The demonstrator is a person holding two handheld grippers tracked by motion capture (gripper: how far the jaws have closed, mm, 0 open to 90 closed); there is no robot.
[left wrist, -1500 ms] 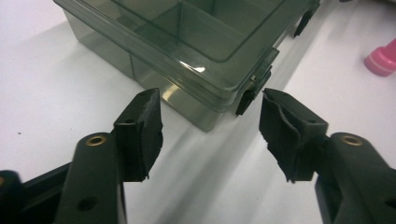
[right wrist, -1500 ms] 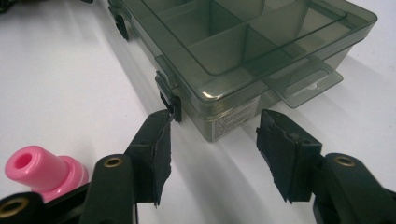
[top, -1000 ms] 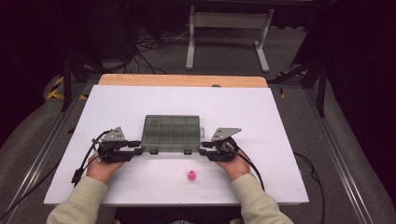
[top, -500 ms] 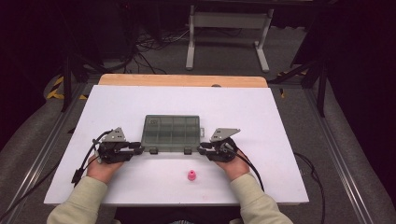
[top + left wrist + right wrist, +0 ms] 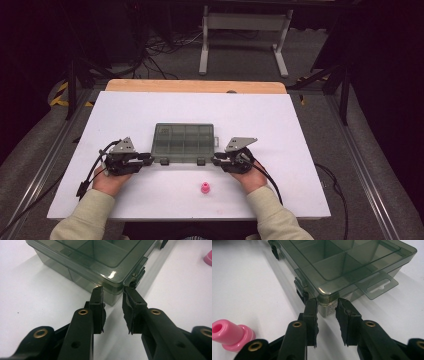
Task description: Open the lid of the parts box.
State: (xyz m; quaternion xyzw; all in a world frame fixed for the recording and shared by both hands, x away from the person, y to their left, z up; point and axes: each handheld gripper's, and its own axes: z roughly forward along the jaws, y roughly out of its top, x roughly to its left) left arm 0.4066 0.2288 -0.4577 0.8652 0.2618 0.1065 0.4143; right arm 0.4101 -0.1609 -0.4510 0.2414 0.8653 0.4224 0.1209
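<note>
A smoky grey see-through compartment box (image 5: 183, 142) lies lid-down-shut in the middle of the white table, its two latches facing me. My left gripper (image 5: 148, 159) is at the box's front left corner, my right gripper (image 5: 216, 161) at its front right corner. In the left gripper view the box (image 5: 100, 255) has its corner just at the tips of the left gripper (image 5: 113, 293), whose jaws stand a little apart. In the right gripper view the right gripper (image 5: 326, 305) is likewise narrowly open, with the corner of the box (image 5: 342, 262) at its tips.
A small pink spool-shaped piece (image 5: 204, 188) stands on the white table (image 5: 280, 120) in front of the box, between my hands; it also shows as the pink piece (image 5: 229, 335) at the lower left. A wooden strip (image 5: 195, 86) edges the far side.
</note>
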